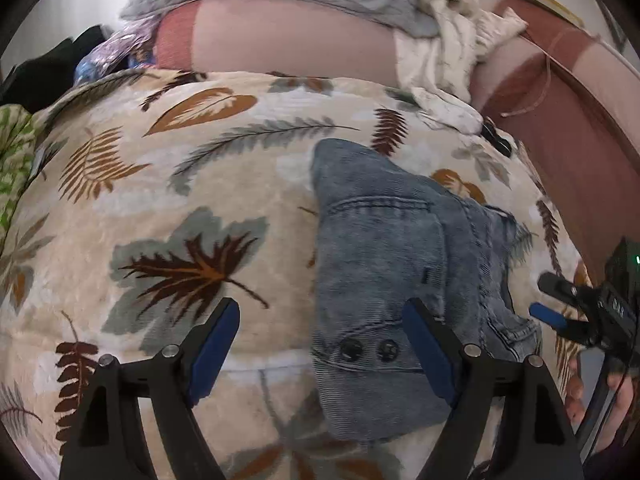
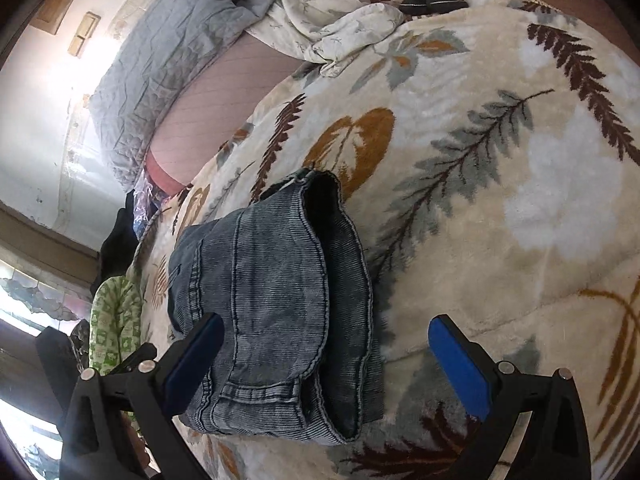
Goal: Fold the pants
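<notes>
left tongs spread | folded jeans | blanket bare rightward

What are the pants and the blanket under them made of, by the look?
Pants: likely washed blue-grey denim, matte; fine ribbed weave, contrast double stitching and dark metal-looking buttons show. Blanket: probably plush fleece, soft short pile with a printed leaf pattern; the fuzzy, slightly clumped surface suggests it.

faded blue pants, cream leaf-print blanket
</notes>
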Demonstrator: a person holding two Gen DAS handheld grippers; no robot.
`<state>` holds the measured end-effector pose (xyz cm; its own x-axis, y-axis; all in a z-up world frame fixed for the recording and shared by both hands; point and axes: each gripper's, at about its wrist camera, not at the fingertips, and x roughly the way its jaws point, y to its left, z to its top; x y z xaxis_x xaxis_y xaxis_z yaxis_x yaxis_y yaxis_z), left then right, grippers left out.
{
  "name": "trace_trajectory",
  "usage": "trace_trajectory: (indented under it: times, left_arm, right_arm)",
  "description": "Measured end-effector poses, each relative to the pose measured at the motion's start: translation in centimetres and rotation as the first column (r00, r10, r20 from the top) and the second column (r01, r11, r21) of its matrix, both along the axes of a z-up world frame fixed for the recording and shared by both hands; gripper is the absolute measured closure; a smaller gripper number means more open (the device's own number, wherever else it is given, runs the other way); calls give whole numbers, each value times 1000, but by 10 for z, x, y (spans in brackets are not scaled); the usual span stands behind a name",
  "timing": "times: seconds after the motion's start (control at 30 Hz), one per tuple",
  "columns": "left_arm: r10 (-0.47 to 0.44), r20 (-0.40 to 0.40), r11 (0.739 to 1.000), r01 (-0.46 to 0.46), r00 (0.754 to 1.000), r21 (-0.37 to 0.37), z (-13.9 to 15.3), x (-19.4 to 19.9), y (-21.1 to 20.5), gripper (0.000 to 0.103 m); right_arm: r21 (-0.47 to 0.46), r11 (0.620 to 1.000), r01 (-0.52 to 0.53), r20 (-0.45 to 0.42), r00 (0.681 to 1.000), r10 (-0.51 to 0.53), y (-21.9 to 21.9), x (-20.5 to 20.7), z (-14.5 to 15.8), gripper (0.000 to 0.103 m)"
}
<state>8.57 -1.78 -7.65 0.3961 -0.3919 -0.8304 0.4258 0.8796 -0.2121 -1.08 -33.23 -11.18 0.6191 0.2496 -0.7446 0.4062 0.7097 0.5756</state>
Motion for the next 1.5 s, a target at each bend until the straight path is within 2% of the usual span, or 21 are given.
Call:
trace_trajectory:
  times: [0.17,0.33,0.57,0.9,1.0,1.33,1.5]
  left_arm:
    - [-32,3,999,32,999,23,-3,-4,-11,19]
    - [-45,-42,999,44,998,-22,-6,-2,-13,19]
    - [-57,-63,997,54,996,-56,-11,3,-20,19]
    - [-93,-57,994,89,994,-69,-15,3,-24,19]
    - [-97,-62,994,94,993,-50,-18,6,-23,19]
    - [-158,-106,981,143,982,-133,-23,15,-24,19]
    - [-163,-105,981,149,981,-125,-27,17,-31,17]
  right_arm:
    - [14,1000,-10,-7,1000,10,-1,0,-3,0]
    - [19,1000,-20,-20,1000,21,2,1,-7,0]
    - [17,1000,-25,-38,999,26,5,3,-13,0]
    - [52,998,17,-32,999,-16,-7,1,-16,0]
    - [55,998,18,-39,999,-16,-6,2,-17,0]
    - [47,999,4,-46,999,-2,1,8,-19,0]
    - [45,999,-3,-53,999,5,5,14,-19,0]
